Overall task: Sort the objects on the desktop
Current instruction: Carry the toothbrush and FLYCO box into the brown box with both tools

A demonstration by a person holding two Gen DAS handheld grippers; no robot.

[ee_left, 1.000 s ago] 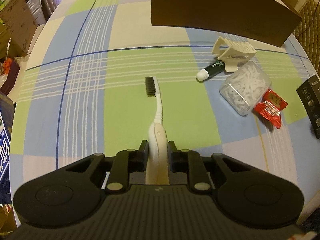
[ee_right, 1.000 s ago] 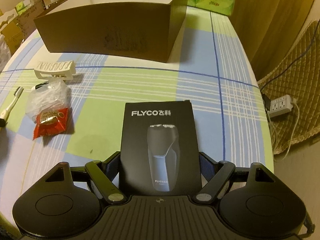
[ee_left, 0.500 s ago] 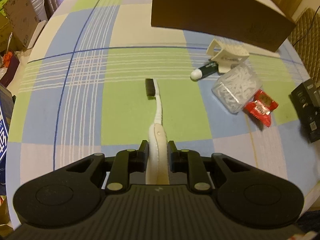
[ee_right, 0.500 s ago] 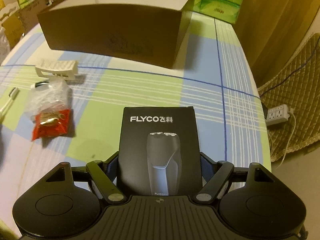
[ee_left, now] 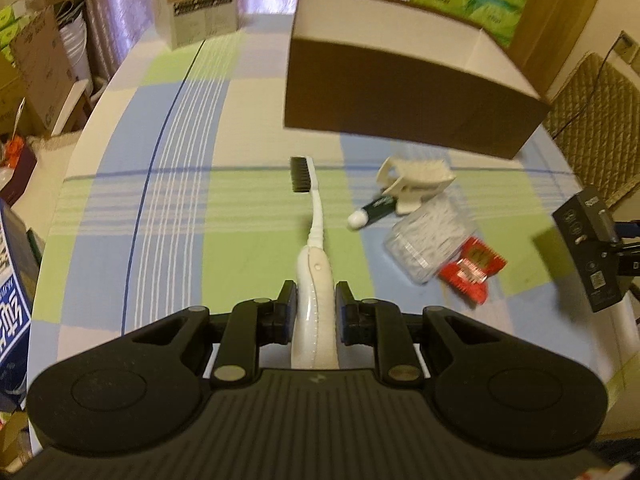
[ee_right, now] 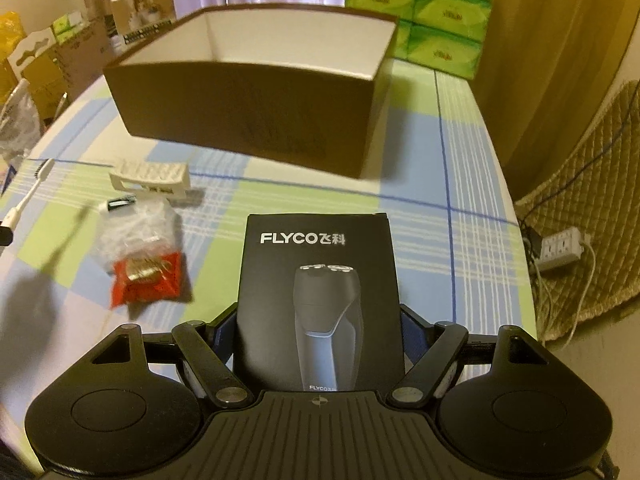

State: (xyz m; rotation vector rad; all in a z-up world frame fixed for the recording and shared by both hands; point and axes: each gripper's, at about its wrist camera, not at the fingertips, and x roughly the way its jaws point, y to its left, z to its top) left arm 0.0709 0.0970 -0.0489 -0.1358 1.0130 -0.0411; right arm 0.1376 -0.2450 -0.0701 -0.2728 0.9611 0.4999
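Note:
My left gripper (ee_left: 315, 307) is shut on the handle of a white toothbrush (ee_left: 313, 236) with black bristles, held above the checked tablecloth and pointing toward the brown box (ee_left: 404, 92). My right gripper (ee_right: 318, 330) is shut on a black FLYCO shaver box (ee_right: 318, 288), lifted off the table; that box also shows at the right edge of the left wrist view (ee_left: 592, 248). The brown box (ee_right: 256, 108) stands open, its white inside looking bare. On the cloth lie a cream clip (ee_left: 412, 188), a green-and-white tube (ee_left: 370, 212), a clear bag of white pieces (ee_left: 428, 240) and a red packet (ee_left: 472, 270).
A printed carton (ee_left: 200, 0) stands at the far end of the table, green tissue packs (ee_right: 436, 12) behind the brown box. A power strip (ee_right: 560, 248) lies on the quilted seat to the right. Cardboard boxes (ee_left: 36, 68) crowd the floor on the left.
Both grippers have risen and tilted up with their loads; the brown box's open top has come into the right wrist view and the far room into the left.

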